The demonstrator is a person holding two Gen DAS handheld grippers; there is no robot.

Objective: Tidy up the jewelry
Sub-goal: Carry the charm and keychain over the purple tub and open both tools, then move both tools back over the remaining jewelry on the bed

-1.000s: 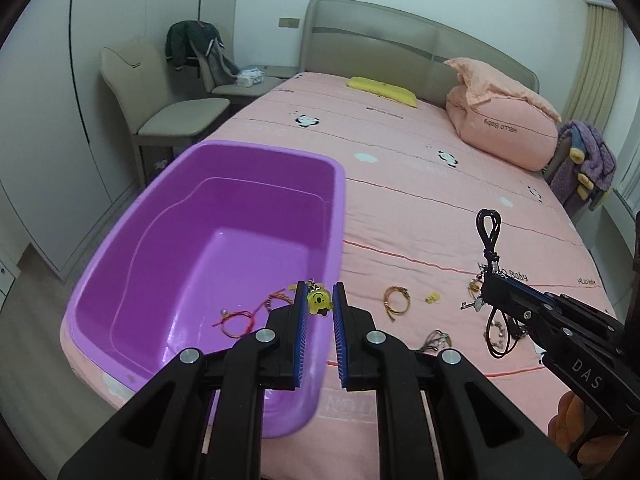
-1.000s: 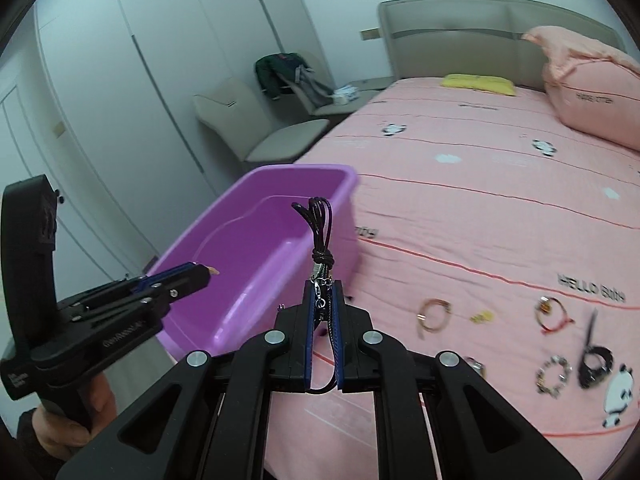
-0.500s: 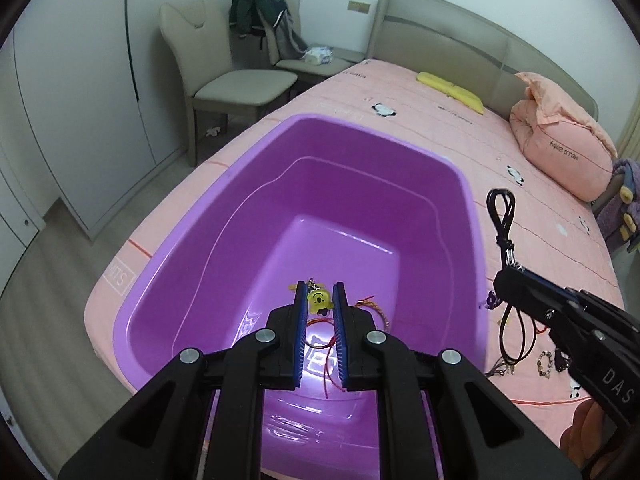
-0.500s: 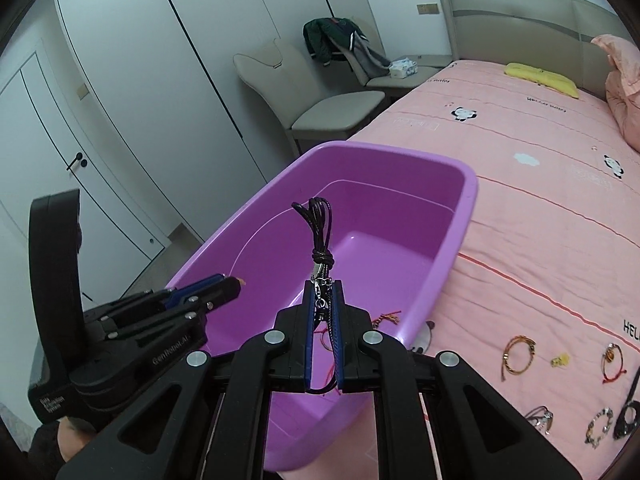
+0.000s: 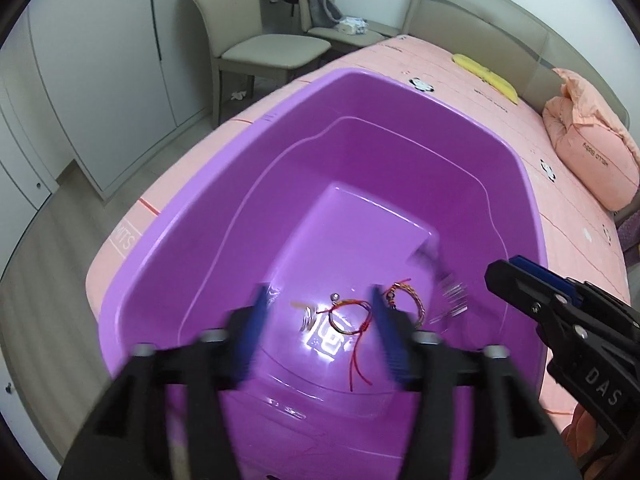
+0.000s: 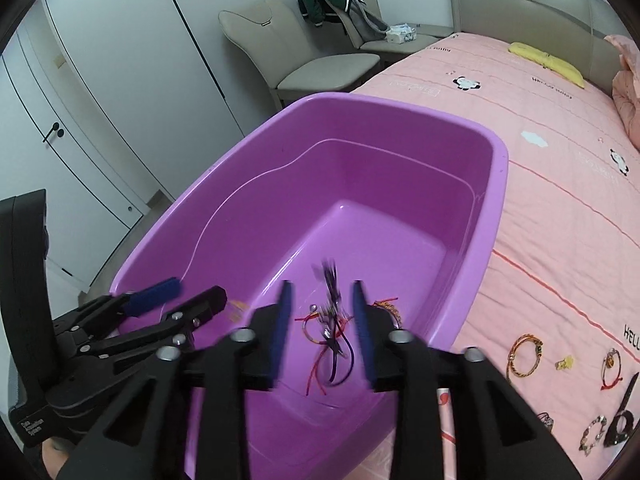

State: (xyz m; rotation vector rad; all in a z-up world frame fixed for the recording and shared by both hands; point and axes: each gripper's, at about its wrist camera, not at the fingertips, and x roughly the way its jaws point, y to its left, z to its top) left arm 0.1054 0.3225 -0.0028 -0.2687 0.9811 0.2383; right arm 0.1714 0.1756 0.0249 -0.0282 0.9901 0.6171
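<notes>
A purple plastic tub [image 5: 192, 248] [image 6: 496, 200] sits on the pink bed. Two red-and-gold string bracelets [image 5: 348, 322] lie on its bottom. My left gripper [image 5: 320, 320] hangs over the tub with its jaws opening and nothing between the pads; it also shows at the left of the right wrist view [image 6: 198, 290], with a small yellow-orange blur [image 6: 236, 306] just beyond its tips. My right gripper [image 6: 320, 320] [image 5: 504, 270] is opening too. A black cord necklace [image 6: 332, 280], blurred, drops free between its fingers into the tub.
More jewelry lies on the pink sheet right of the tub: a gold bracelet [image 6: 524, 354], a yellow charm [image 6: 564, 362], a red bracelet [image 6: 612, 368], a beaded one [image 6: 592, 436]. Beige chairs [image 6: 320, 68] and white wardrobes [image 6: 100, 80] stand beyond the bed's edge.
Both grippers moved from over the sheet to over the tub and lower. Both were shut, left on a yellow charm, right on the black necklace; now both stand apart and the pieces are loose.
</notes>
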